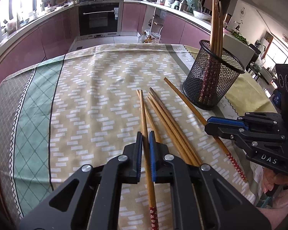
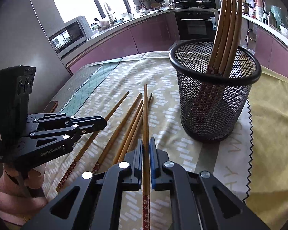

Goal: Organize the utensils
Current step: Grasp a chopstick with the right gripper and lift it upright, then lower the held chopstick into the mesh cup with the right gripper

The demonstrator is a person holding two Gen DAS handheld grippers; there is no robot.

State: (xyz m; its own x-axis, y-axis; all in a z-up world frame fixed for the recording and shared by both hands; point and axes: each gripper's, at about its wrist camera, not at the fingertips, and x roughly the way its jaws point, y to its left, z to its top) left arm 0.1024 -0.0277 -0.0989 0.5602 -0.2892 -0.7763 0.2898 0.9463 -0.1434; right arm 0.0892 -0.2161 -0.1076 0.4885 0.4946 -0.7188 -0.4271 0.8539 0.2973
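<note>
Beside the mesh cup (image 2: 215,95), both tools grip chopsticks.

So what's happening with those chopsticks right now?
Left gripper and right gripper each shut on a chopstick. Four chopsticks loose on tablecloth. Mesh holder path clear.

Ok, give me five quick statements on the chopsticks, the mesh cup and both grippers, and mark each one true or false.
1. The left gripper is shut on a chopstick. True.
2. The mesh cup is empty. False: several chopsticks stand in it.
3. The right gripper hangs open. False: it clamps a chopstick.
4. Loose chopsticks lie on the tablecloth. True.
5. The cup lies on its side. False: it stands upright.
</note>
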